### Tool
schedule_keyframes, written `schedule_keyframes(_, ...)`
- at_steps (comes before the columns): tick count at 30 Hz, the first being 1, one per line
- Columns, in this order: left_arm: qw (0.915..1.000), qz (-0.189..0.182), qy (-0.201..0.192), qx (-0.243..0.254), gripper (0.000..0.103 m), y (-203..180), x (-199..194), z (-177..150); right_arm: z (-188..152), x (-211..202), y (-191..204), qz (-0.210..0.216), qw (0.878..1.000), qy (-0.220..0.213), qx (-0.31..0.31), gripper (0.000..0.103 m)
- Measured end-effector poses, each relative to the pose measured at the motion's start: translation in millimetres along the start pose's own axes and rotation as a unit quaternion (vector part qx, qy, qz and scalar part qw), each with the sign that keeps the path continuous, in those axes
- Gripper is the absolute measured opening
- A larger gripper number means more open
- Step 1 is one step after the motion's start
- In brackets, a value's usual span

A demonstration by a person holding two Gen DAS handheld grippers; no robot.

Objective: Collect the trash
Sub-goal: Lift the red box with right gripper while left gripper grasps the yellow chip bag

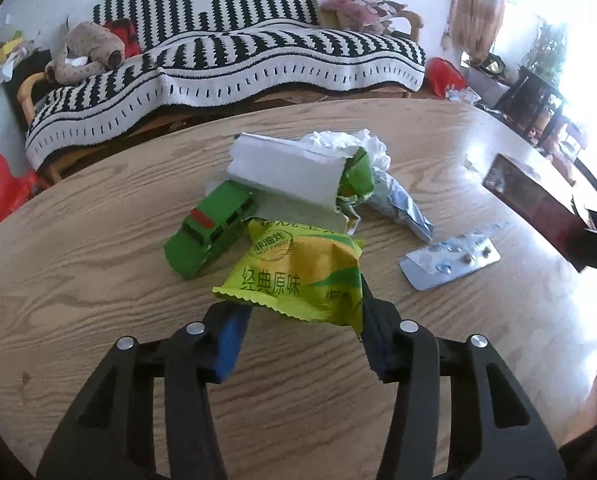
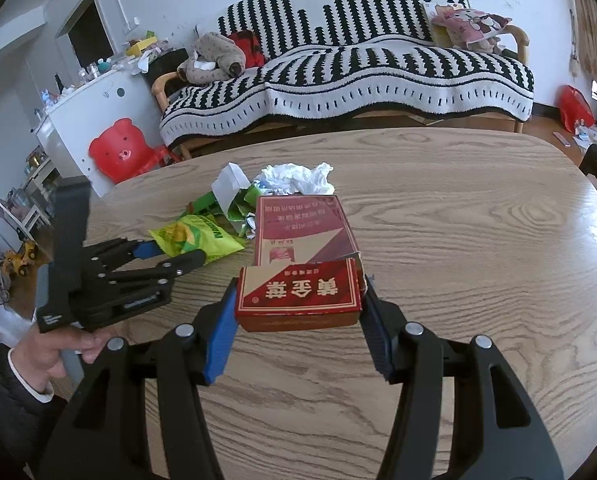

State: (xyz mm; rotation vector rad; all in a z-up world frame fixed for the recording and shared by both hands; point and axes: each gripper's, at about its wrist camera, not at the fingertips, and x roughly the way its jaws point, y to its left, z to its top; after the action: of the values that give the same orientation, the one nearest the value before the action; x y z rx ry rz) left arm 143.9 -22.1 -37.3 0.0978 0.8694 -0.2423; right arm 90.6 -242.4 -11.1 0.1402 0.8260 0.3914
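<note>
At frame centre, the left gripper (image 1: 304, 320), jaws wide, straddles a yellow snack wrapper (image 1: 298, 276) while the right gripper (image 2: 298, 316) apparently clamps a red carton (image 2: 298, 294); the slick wrapper could slip free.

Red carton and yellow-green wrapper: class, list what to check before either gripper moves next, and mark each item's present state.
1. Right gripper jaws straddle the red carton: ok.
2. Jaws closed on the carton: cannot tell.
3. Left gripper jaws straddle the yellow-green snack wrapper: ok.
4. Wrapper firmly pinched: not ok, jaws wide.
5. Green toy truck outside the left jaws: ok.
6. Trash bin located: cannot tell.
</note>
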Motion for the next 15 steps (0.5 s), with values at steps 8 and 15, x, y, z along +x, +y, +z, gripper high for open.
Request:
schedule_keyframes(8, 0.9997, 0.003, -0.024, 0.009, 0.048, -9, -44, -4, -6, -16, -5, -0.010, 1.000, -0.007, 0.002, 0.056)
schedule_keyframes(15, 0.9985, -0.032, -0.041, 0.018, 0.048, -45, -62, 1, -20, -48, -24, -0.034, 0.999, -0.017, 0.011, 0.056)
